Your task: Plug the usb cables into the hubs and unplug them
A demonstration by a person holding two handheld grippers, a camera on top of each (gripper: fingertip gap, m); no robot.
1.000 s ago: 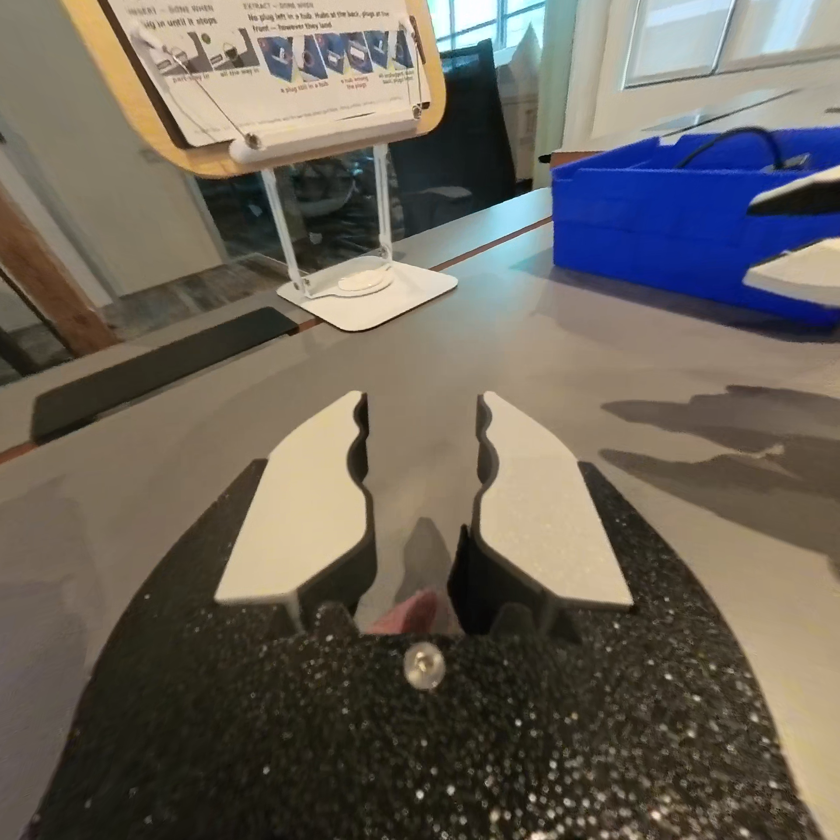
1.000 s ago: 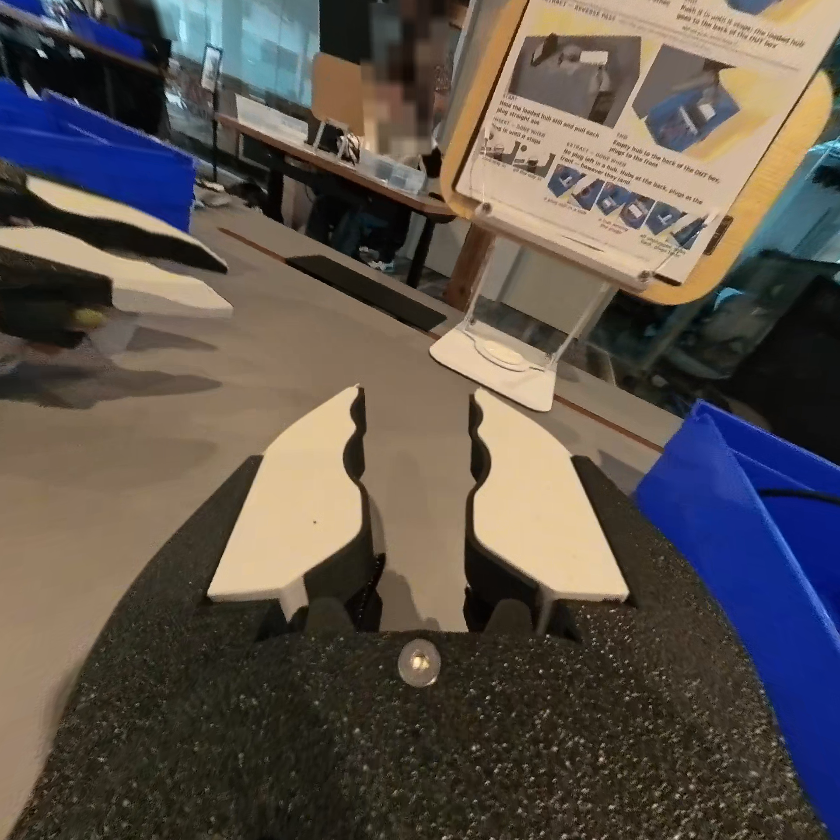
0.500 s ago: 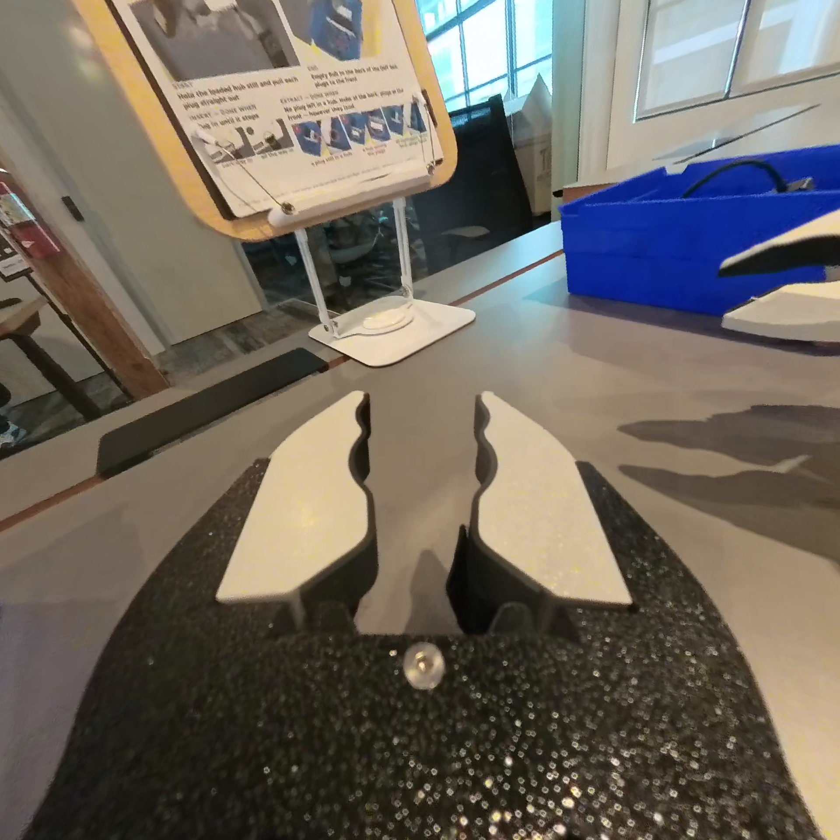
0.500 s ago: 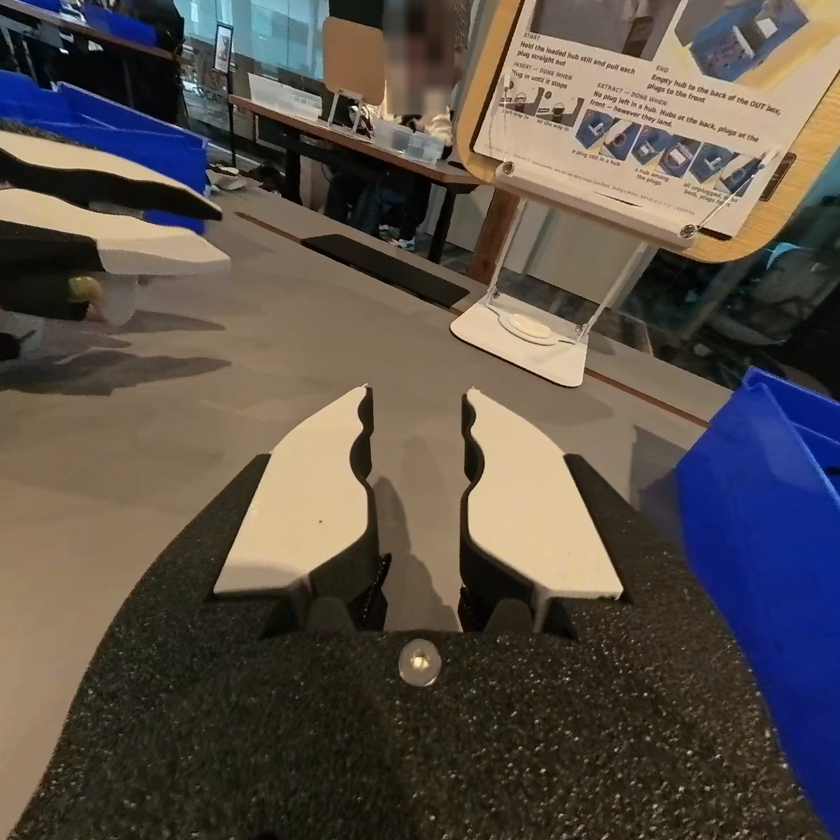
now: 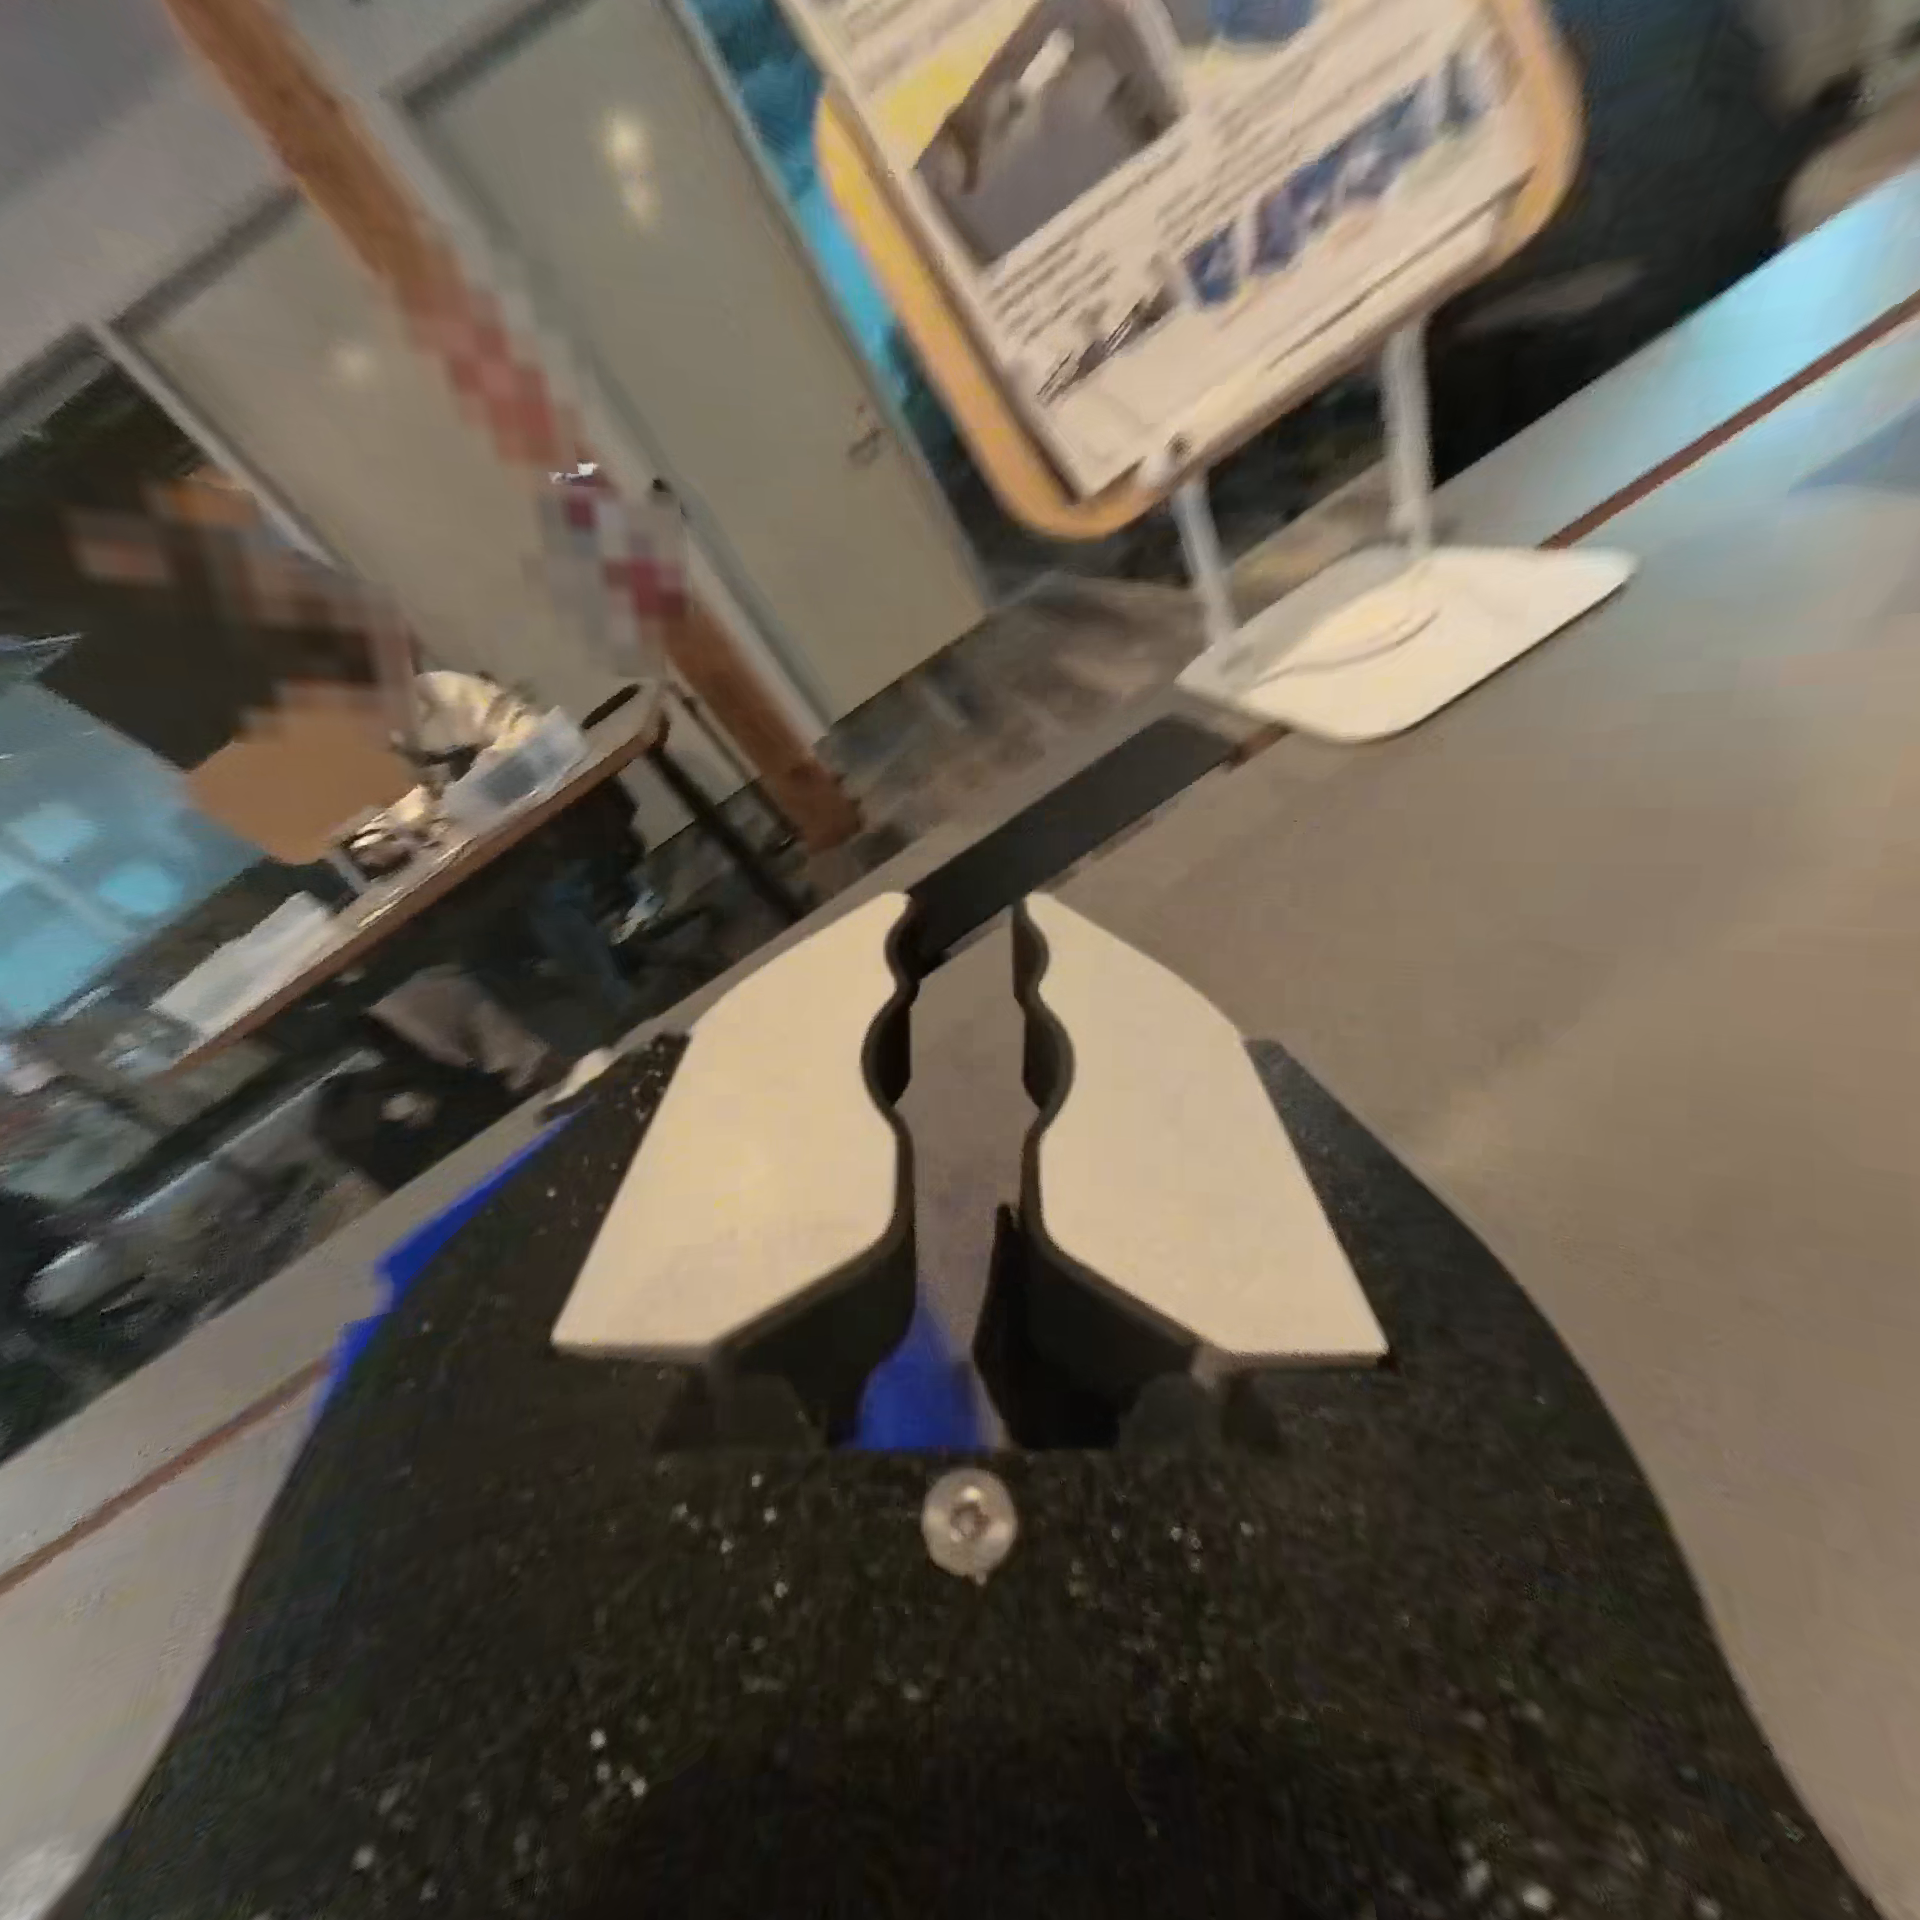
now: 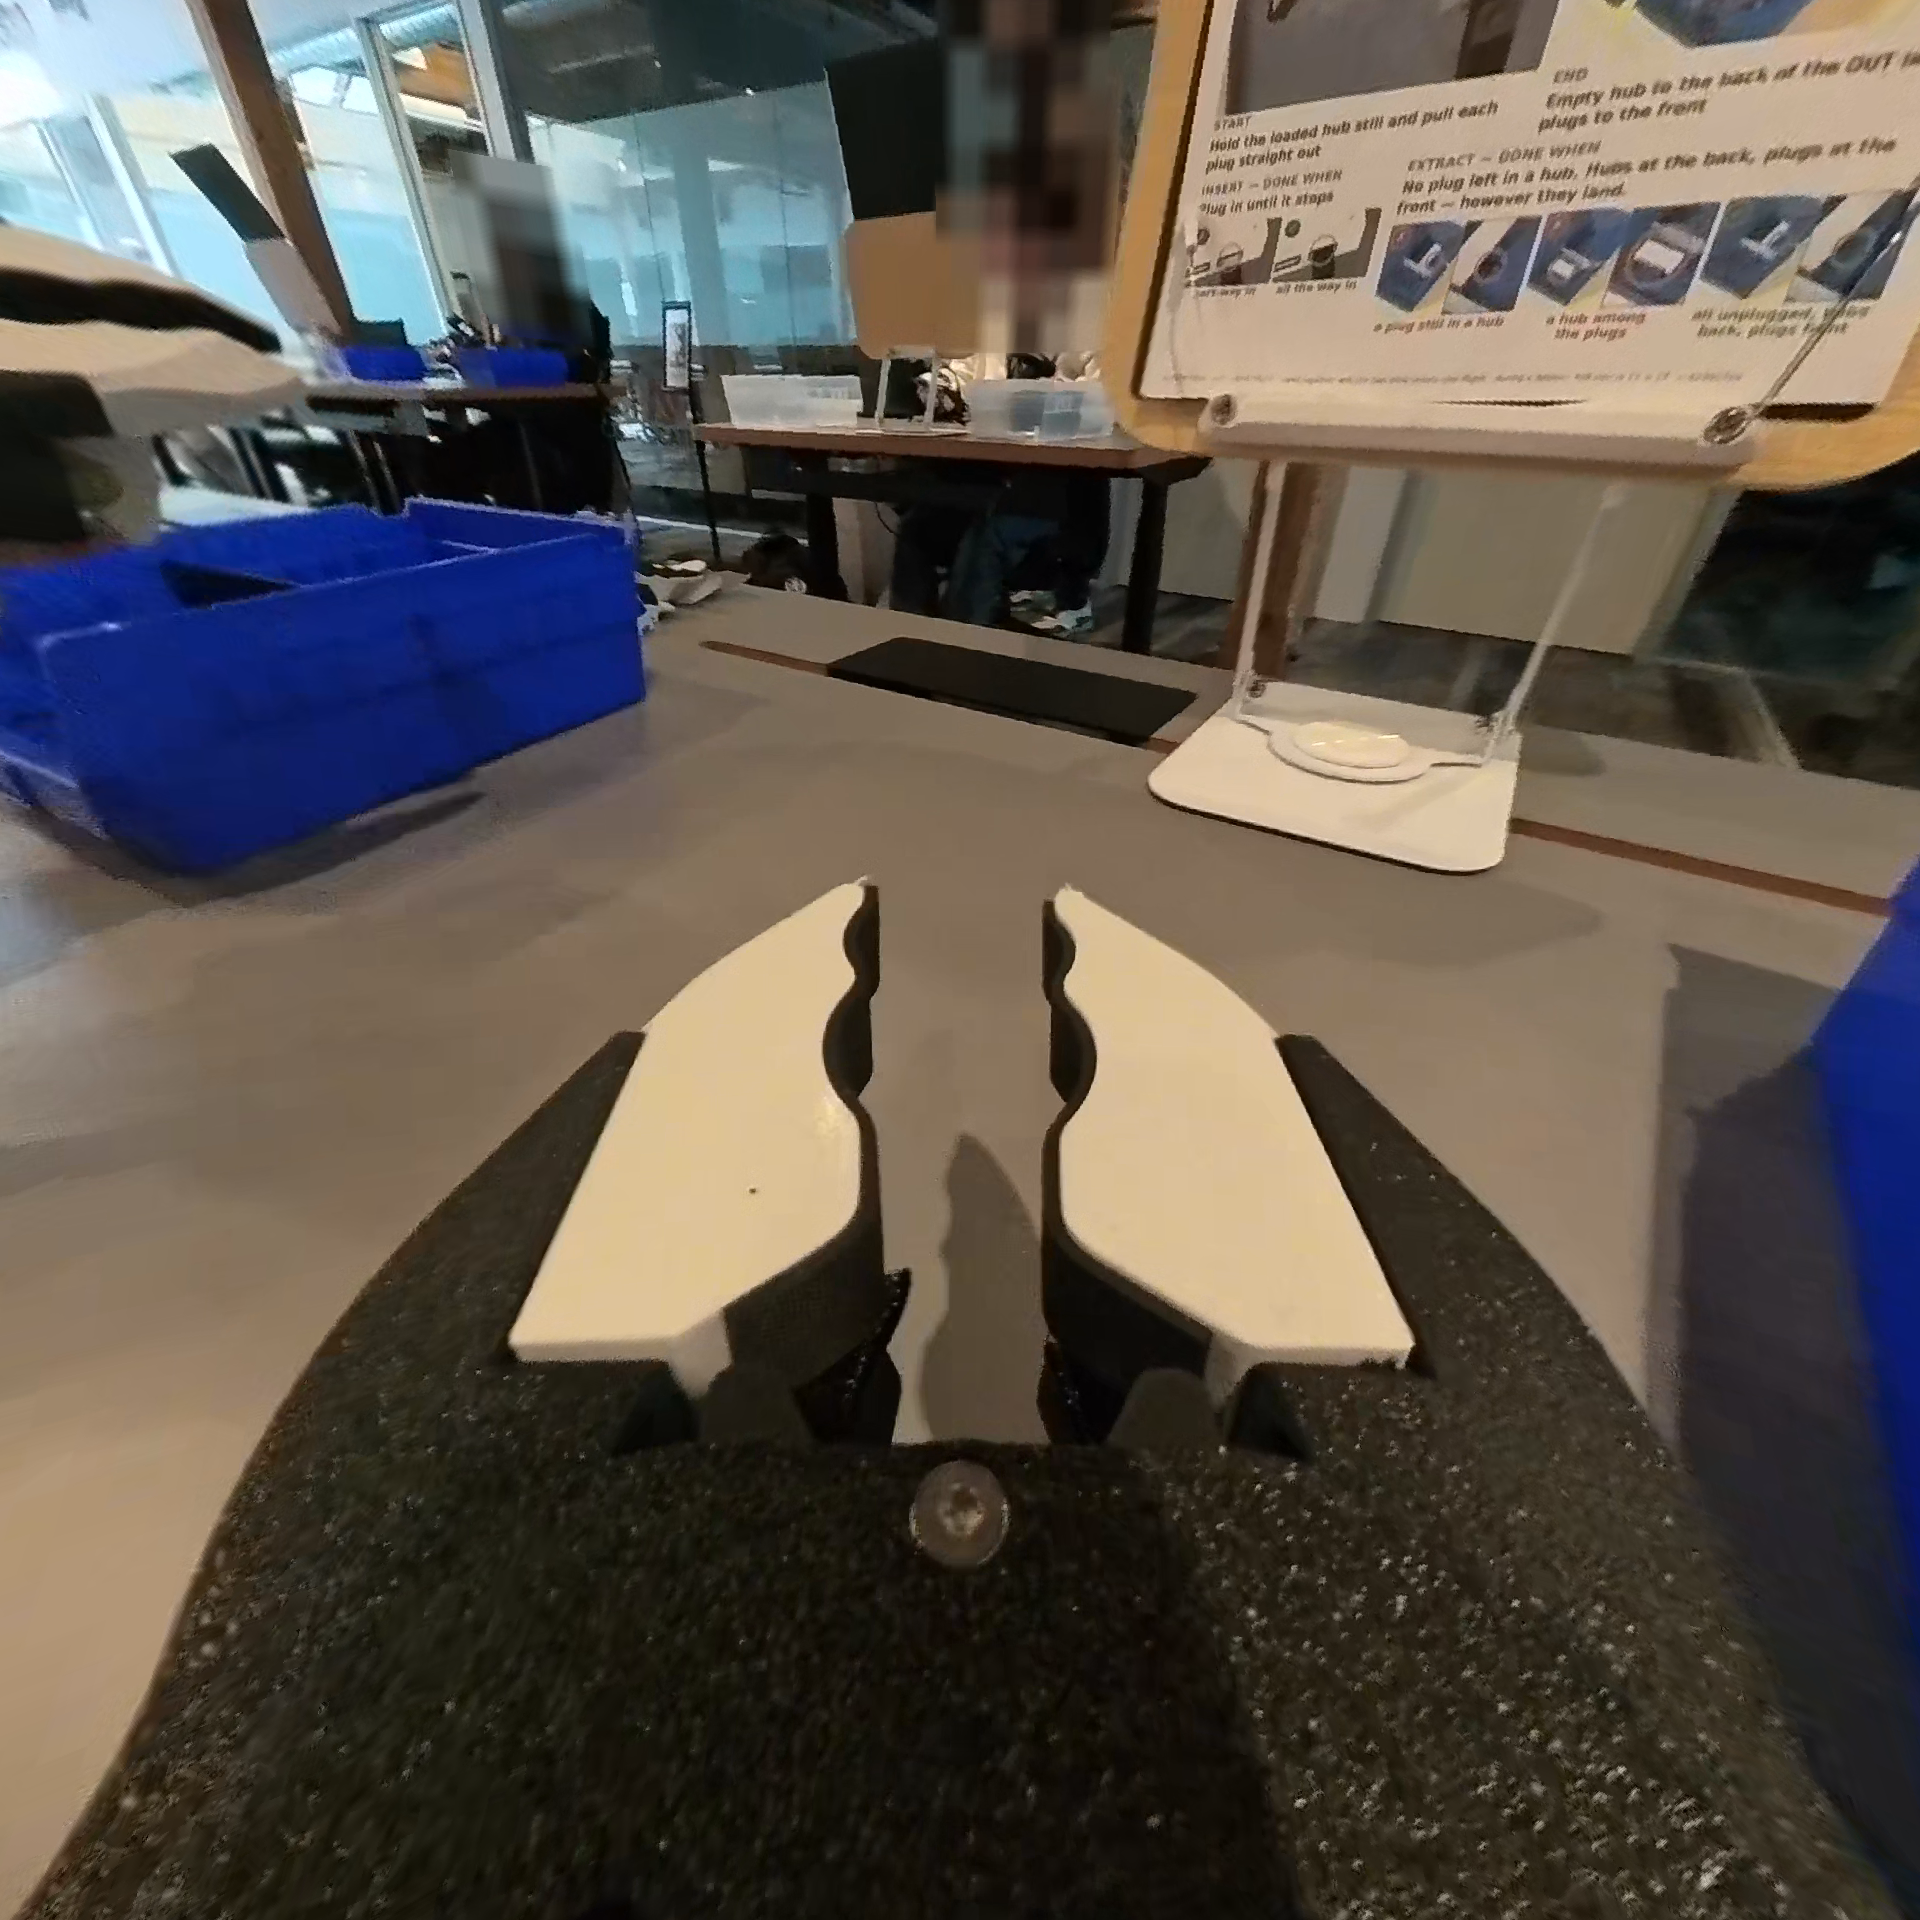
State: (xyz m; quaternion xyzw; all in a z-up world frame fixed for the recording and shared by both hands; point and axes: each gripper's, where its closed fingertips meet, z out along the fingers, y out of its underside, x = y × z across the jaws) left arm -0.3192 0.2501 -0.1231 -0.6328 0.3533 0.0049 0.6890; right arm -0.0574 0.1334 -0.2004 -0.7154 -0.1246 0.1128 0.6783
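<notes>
**Both grippers empty above the grey table, bins to either side**

The right gripper (image 6: 961, 904) hovers low over the grey table (image 6: 312, 1039) with its white fingers (image 6: 727, 1143) parted by a moderate gap and nothing between them. Far left of it sits a blue bin (image 6: 312, 675) with dividers; whether cables or hubs lie inside cannot be told from this angle. The edge of a second blue bin (image 6: 1860, 1143) shows at the near right. Ahead and to the right stands an instruction board (image 6: 1507, 208) on a white base, with a black mat (image 6: 1008, 686) just left of that base at the table's far edge.

The left gripper (image 5: 961, 925) is tilted and its view is blurred. Its fingers (image 5: 769, 1164) stand a narrow gap apart, holding nothing. Something blue (image 5: 914, 1392), probably a bin, shows beneath it. The left gripper's fingertips (image 6: 125, 343) also appear at the far left of the right wrist view, above the divided bin.

No usb cable or hub is visible in either view.
</notes>
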